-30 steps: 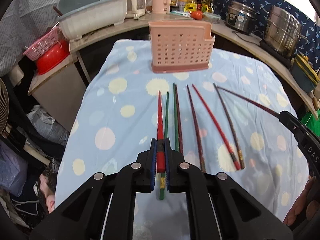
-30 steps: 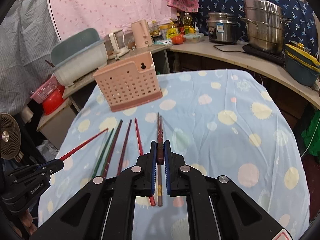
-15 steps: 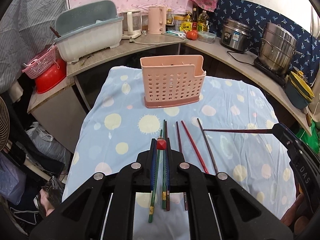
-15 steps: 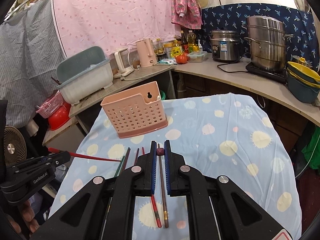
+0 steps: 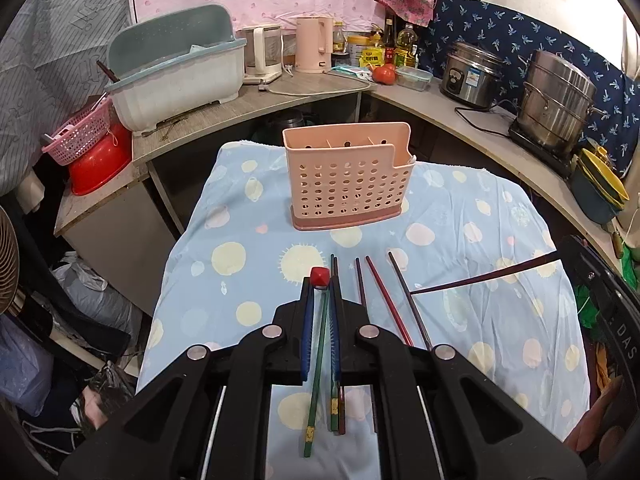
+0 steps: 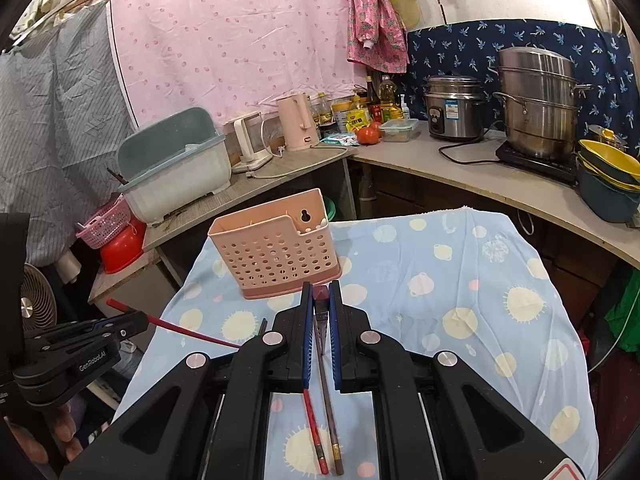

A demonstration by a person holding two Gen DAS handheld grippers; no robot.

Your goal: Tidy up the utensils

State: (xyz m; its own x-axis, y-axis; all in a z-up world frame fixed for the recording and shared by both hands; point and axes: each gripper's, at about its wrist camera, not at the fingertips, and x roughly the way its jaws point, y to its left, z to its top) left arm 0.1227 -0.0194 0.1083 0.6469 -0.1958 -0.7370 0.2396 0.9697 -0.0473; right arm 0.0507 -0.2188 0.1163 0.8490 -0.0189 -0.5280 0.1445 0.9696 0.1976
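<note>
A pink perforated utensil holder point(image 5: 348, 176) point(image 6: 276, 248) stands upright at the far end of the blue spotted tablecloth point(image 5: 480, 240). My left gripper point(image 5: 320, 286) is shut on a red chopstick point(image 5: 320, 277), which I see end-on above the cloth. In the right wrist view, that left gripper point(image 6: 138, 320) holds the red chopstick point(image 6: 192, 334) slanting down to the right. My right gripper point(image 6: 320, 291) is shut on a dark brown chopstick point(image 6: 321, 294) point(image 5: 480, 276). Several chopsticks point(image 5: 384, 300) point(image 6: 330, 408) lie side by side on the cloth below both grippers.
An L-shaped counter wraps the table's far and right sides, carrying a dish rack point(image 5: 176, 76), kettles point(image 5: 314, 44), a rice cooker point(image 5: 470, 76) and a steamer pot point(image 5: 556, 100). Left of the table are a red basin point(image 5: 100, 160), a pink basket point(image 5: 80, 136) and a fan point(image 6: 38, 304).
Both grippers have risen, each lifting its chopstick off the cloth. Each chopstick's end now points toward the camera. The holder sits lower and farther off in both views.
</note>
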